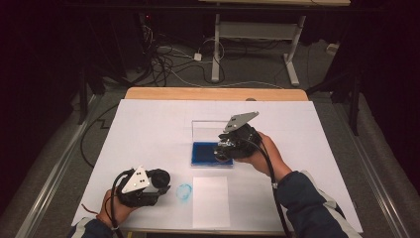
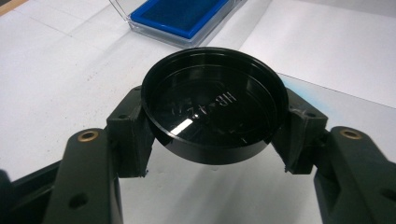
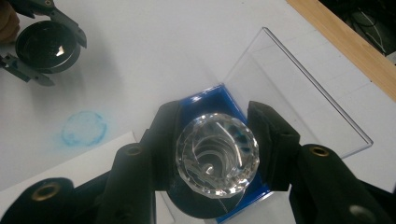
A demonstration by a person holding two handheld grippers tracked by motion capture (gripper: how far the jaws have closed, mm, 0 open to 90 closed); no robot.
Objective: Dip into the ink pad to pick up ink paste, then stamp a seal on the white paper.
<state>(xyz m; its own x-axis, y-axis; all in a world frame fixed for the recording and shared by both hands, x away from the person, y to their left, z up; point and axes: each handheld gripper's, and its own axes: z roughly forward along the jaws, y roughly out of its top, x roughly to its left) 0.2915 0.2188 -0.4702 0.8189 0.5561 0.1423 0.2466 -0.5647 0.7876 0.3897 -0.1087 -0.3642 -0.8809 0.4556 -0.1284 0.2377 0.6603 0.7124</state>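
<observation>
My left gripper (image 2: 215, 128) is shut on a round black cap (image 2: 215, 109), held by its rim just above the paper; both sit near the table's front left (image 1: 157, 182). My right gripper (image 3: 217, 147) is shut on a clear faceted stamp (image 3: 217, 154), with its black base below the jaws. It hangs over the blue ink pad (image 3: 212, 95) in an open clear case (image 1: 204, 153), at the pad's right end (image 1: 224, 149). Whether the stamp touches the pad I cannot tell. A round blue print (image 1: 184, 191) marks the paper beside the cap.
White paper (image 1: 148, 129) covers the wooden table (image 1: 213, 93). A smaller white sheet (image 1: 211, 202) lies at the front edge, right of the blue print. The case's clear lid (image 3: 299, 102) stands up behind the pad. Cables and a desk frame lie on the floor beyond.
</observation>
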